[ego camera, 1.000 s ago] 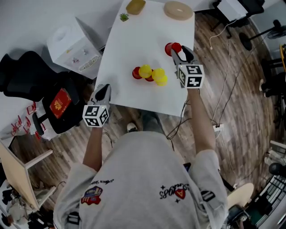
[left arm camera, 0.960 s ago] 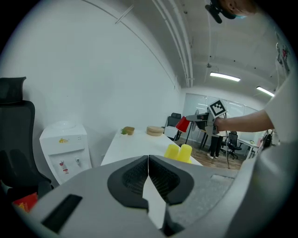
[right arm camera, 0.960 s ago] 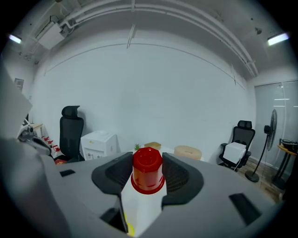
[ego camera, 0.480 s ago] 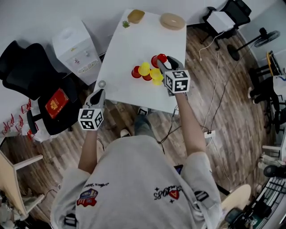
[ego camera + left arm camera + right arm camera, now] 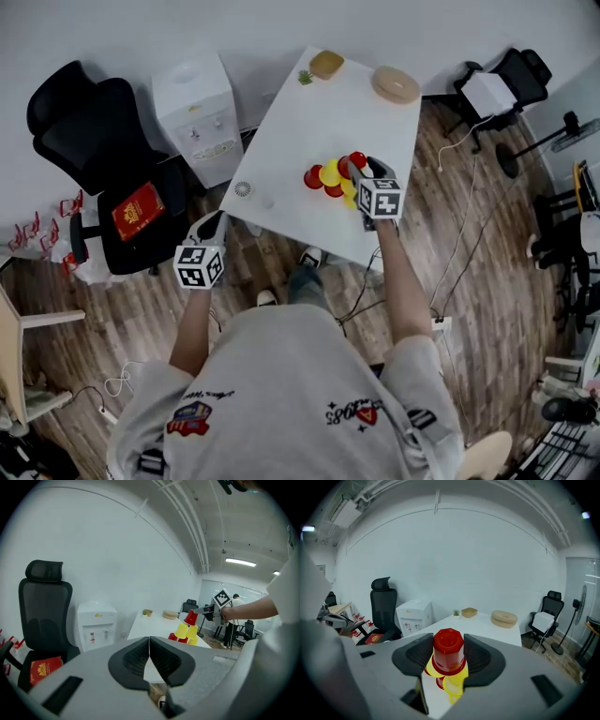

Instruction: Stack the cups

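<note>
Between the right gripper's [image 5: 449, 657] pads an upturned red cup [image 5: 448, 649] sat clamped by its sides, the jaws partly apart round it. The yellow and red cups [image 5: 453, 683] on the white table [image 5: 487, 625] lay just below at 6 o'clock. Only the left gripper view showed that cup tilted and higher than the yellow ones, while the head view placed the left gripper [image 5: 212, 225], jaws closed on nothing, off the table at 8 o'clock from the pile.

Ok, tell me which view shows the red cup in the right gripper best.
The right gripper view: the red cup sits upside down, large, gripped between the jaws. The head view shows only a small red spot; the left gripper view shows it far off, side-on.
</note>
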Demonstrator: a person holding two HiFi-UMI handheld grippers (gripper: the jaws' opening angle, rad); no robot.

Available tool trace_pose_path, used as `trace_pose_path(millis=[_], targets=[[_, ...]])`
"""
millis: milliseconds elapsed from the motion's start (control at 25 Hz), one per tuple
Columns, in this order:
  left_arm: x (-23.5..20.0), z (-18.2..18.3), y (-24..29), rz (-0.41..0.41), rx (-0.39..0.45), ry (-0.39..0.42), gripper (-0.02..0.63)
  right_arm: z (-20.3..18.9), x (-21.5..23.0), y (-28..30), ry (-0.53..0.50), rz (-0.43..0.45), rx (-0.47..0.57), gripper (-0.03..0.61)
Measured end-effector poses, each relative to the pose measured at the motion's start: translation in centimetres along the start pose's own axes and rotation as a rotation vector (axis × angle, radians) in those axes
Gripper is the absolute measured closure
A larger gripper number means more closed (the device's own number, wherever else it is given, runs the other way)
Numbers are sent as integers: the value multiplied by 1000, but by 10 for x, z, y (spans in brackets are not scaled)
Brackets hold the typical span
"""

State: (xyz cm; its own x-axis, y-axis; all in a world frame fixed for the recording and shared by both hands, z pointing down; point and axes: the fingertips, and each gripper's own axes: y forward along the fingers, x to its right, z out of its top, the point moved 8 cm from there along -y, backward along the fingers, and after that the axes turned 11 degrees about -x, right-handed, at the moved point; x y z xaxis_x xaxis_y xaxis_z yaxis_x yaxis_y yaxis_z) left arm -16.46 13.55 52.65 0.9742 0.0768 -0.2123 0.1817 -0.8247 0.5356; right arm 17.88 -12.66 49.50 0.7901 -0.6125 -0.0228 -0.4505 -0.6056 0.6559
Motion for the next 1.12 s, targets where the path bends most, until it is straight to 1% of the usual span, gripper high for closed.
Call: trace_pose_path(millis=[200, 400, 480, 600, 760, 960, 1040, 1120], targets=[[-1, -3, -1, 6, -3, -5, 607, 1, -3, 8, -3, -3, -36, 370], [1, -1, 0, 4, -3, -2, 607, -1, -3, 10, 0, -5, -39, 366], [2, 0, 2, 2, -2, 0, 607, 0, -2, 10, -1, -10, -32, 349], [4, 2, 3, -6, 0, 6, 607, 4, 0, 0, 8, -44, 14, 337], [6, 5, 2, -18, 5, 23, 607, 12, -1, -27, 53, -73, 120, 336], [20, 13, 7, -44, 16, 52, 607, 11, 0, -74, 105, -104, 244, 378], [27, 15, 10, -65, 14, 73, 607, 0, 0, -90, 139, -137, 274, 419], [34, 16, 13, -89, 8, 99, 607, -15, -4, -103, 163, -166, 280, 481]])
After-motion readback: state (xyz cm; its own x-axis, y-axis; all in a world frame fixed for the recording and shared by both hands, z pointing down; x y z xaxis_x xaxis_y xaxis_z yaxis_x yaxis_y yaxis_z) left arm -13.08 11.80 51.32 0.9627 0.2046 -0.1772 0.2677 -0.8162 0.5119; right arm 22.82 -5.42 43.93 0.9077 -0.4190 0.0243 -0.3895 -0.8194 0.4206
